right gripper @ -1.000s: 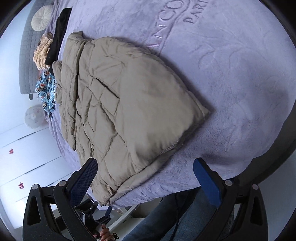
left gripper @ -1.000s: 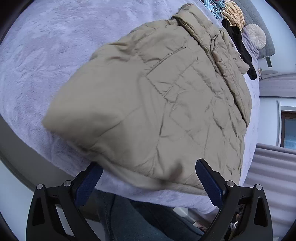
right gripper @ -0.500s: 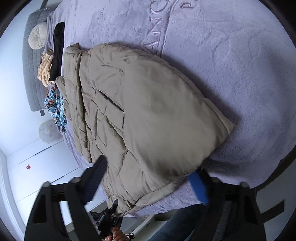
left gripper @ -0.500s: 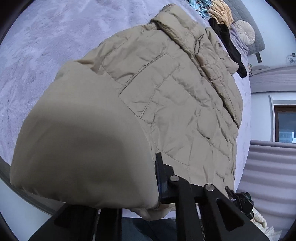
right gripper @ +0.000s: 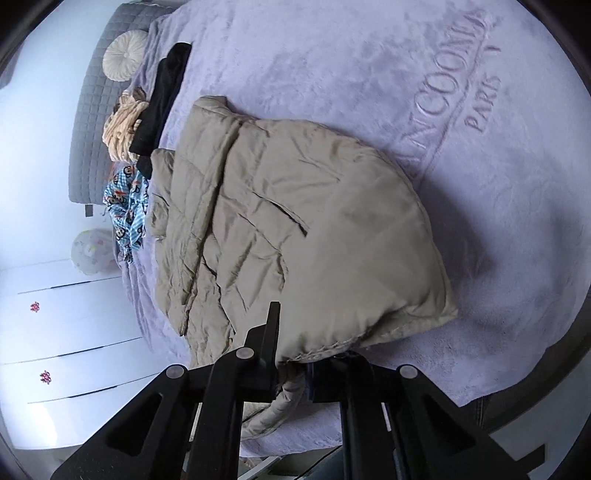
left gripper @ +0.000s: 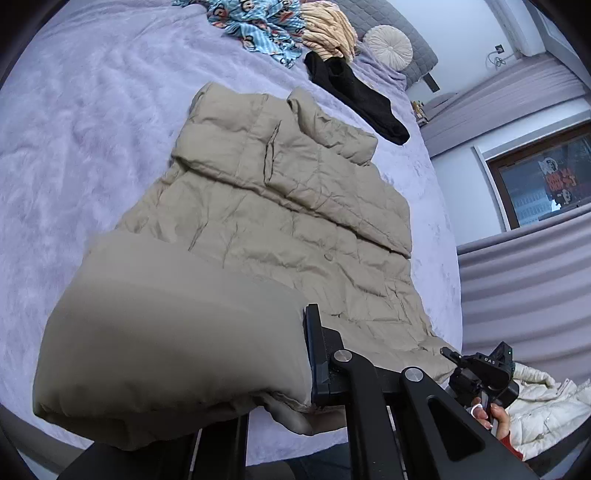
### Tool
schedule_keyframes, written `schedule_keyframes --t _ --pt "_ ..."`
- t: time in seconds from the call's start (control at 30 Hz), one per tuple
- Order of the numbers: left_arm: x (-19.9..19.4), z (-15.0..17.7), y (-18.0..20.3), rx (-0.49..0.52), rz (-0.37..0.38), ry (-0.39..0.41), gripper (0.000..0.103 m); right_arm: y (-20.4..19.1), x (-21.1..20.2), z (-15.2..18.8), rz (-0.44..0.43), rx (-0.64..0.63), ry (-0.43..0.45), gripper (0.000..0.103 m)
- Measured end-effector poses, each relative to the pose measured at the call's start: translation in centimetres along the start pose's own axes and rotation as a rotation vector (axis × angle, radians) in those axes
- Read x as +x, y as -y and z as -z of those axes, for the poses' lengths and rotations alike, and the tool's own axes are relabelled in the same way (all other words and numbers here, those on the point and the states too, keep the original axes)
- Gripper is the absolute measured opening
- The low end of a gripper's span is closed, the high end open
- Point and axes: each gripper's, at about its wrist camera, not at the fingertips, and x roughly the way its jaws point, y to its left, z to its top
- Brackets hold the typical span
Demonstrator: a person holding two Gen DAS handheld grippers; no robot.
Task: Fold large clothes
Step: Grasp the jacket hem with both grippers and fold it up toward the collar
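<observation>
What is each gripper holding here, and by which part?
Both hold the beige puffer jacket by its near hem: left gripper at one corner, right gripper, having just been closing, at the other.

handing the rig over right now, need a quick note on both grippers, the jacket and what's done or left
Left hand-held gripper: shut on the near hem of the beige puffer jacket, which bulges up beside its fingers.
Right hand-held gripper: jaws just closed onto the other near corner of the hem; fabric is pinched between them.
The jacket lies on the lilac blanket, collar toward the headboard, sleeves already folded in.
Black garment, blue patterned cloth and a white coat are still unfolded.
Left: probably carry the hem up to the collar, then smooth it.
</observation>
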Motion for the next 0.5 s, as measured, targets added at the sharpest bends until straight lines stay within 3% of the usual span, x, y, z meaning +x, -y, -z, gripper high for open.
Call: schedule_keyframes --t 0.27,0.5 --pt "-1.6 -5.5 3.2 0.057 -0.006 0.114 0.011 -7.7 -1.9 -4.0 -0.018 -0.204 0.042 0.010" --pt "-1.8 -10.8 6.2 0.042 -0.108 0.231 0.010 -17.3 -0.7 -10.6 -0.051 -0.460 0.014 0.010"
